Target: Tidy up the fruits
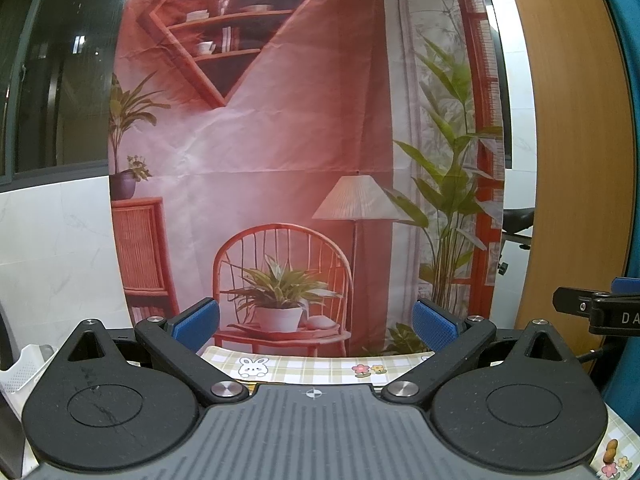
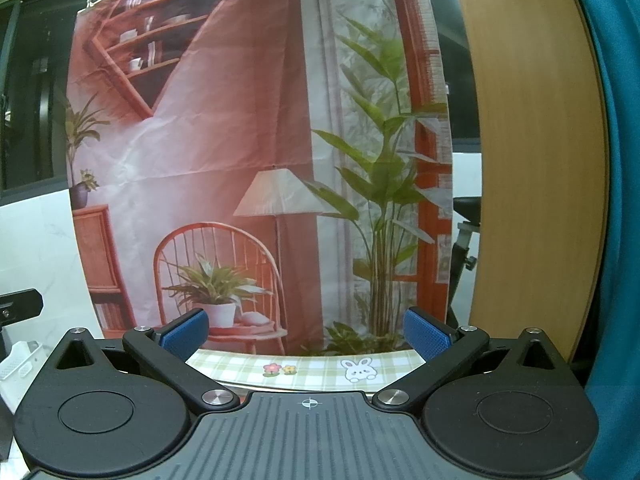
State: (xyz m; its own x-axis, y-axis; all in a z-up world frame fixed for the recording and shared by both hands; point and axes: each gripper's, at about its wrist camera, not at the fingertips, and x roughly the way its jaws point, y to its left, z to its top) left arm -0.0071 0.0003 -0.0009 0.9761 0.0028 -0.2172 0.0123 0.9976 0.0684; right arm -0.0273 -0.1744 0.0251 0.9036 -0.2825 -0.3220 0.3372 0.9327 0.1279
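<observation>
Fruits are not showing in either wrist view, so we cannot tell where they are lying relative to either tool. We are holding the left hand-held gripper (image 1: 316, 322) level above the near edge of the desk (image 1: 304, 368), its two fingers spread wide with nothing between them; the fingertips (image 1: 198, 322) are wearing blue, finely ribbed pads on matte black arms joined by round silver pivots to a grey grooved body. We are holding the right hand-held gripper (image 2: 306, 330) the same way, its blue pads (image 2: 424, 338) standing well apart and pinching nothing. The desk is wearing a green and cream checked cloth printed with a white rabbit (image 1: 253, 367) and small pink and yellow flowers (image 1: 367, 370). Behind it a creased fabric backdrop (image 1: 280, 140) is hanging, printed with a red chair, a potted plant, a pleated lamp and slanted shelves. At the right a curved wooden panel (image 1: 576, 140) is standing beside teal cloth. A white perforated plastic basket (image 1: 24, 368) is sitting at the left edge of the desk. In the left view the other tool's black arm is poking in at the far right, showing the white letters "DA" (image 1: 630, 317), the rest being cut off.
</observation>
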